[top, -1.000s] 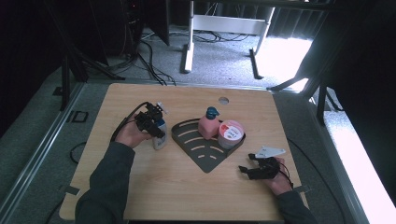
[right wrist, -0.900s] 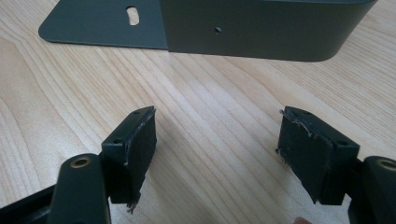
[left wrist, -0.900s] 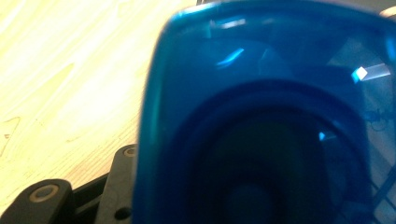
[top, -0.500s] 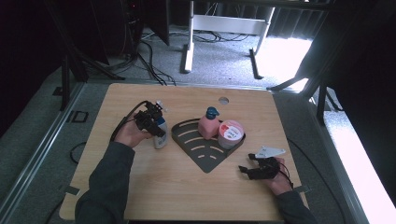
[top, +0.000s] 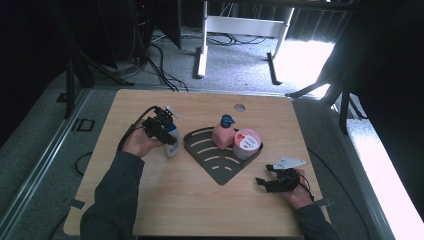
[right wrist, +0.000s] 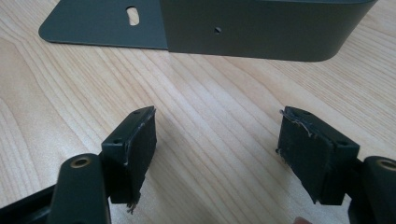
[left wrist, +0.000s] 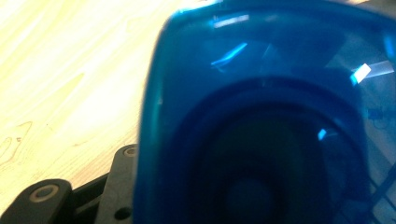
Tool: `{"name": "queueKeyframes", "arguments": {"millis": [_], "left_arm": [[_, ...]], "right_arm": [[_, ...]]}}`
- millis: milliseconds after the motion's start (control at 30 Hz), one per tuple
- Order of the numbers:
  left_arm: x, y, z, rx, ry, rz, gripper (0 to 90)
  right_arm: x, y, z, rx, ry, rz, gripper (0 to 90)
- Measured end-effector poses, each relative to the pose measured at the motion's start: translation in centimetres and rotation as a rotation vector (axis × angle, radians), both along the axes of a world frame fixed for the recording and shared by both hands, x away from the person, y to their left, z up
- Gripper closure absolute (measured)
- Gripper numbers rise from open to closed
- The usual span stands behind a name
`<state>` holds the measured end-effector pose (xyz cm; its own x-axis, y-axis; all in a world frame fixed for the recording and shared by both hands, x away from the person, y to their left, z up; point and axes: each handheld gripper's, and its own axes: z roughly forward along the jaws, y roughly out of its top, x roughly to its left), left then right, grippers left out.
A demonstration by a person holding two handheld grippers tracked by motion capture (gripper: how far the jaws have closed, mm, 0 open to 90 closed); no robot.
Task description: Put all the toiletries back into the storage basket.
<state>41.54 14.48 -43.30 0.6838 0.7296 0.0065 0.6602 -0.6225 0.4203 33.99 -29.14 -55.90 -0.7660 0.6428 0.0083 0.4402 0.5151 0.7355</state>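
Blue-capped bottle [top: 171,142] sits clamped between the left gripper's [top: 167,135] fingers.

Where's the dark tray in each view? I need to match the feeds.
High view: tray at mid-table, carrying a pink bottle and a tub.
Right gripper view: the tray's wall runs across the top, beyond the open right claw.
Left gripper view: up close, the blue cap of the bottle that the left claw holds beside the tray.
Shared landmark: the wooden table.
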Motion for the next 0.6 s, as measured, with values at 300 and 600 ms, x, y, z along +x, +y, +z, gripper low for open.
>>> {"name": "queueKeyframes", "arguments": {"millis": [300, 600], "left_arm": [[-0.1, -0.3, 0.8, 0.003, -0.021, -0.01, 55.1], [-0.2, -0.7, 1.2, -0.006, -0.037, -0.019, 55.1]], "right_arm": [[0.0, 0.0, 0.0, 0.0, 0.0, 0.0, 27.6], [0.0, 0.0, 0.0, -0.001, -0.001, 0.0, 27.6]]}}
